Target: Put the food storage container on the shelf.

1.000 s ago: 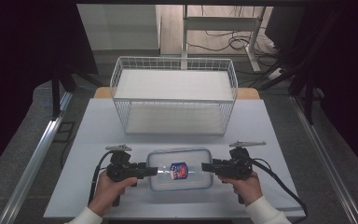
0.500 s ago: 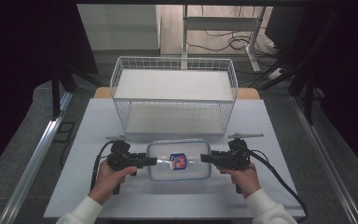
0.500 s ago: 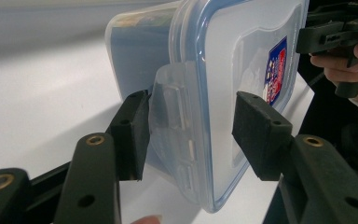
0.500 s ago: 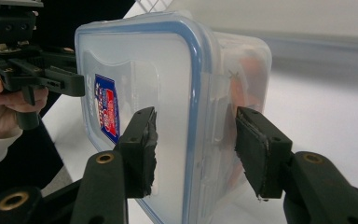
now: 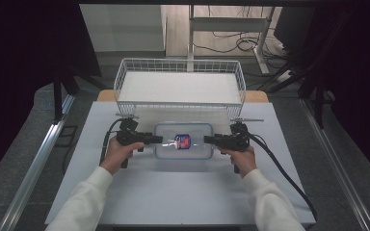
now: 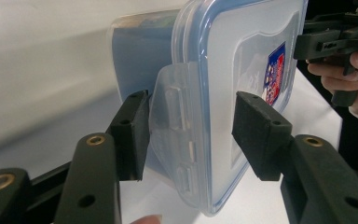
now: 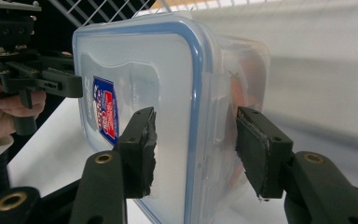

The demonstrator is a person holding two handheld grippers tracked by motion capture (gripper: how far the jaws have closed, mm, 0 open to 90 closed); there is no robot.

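Holding the clear rectangular plastic container with blue-rimmed lid (image 5: 183,140) mid-table; left gripper (image 6: 189,135) and right gripper (image 7: 196,149) straddle its ends, spread. I'd squeeze evenly.

Your clear container (image 5: 183,141) has a blue-rimmed lid (image 6: 242,60) with a red, white and blue label (image 5: 183,141). Both claws, left (image 5: 158,139) and right (image 5: 208,140), are black. The counter (image 5: 183,192) is white, as are the wire basket (image 5: 180,72) and your sleeves (image 5: 84,199).
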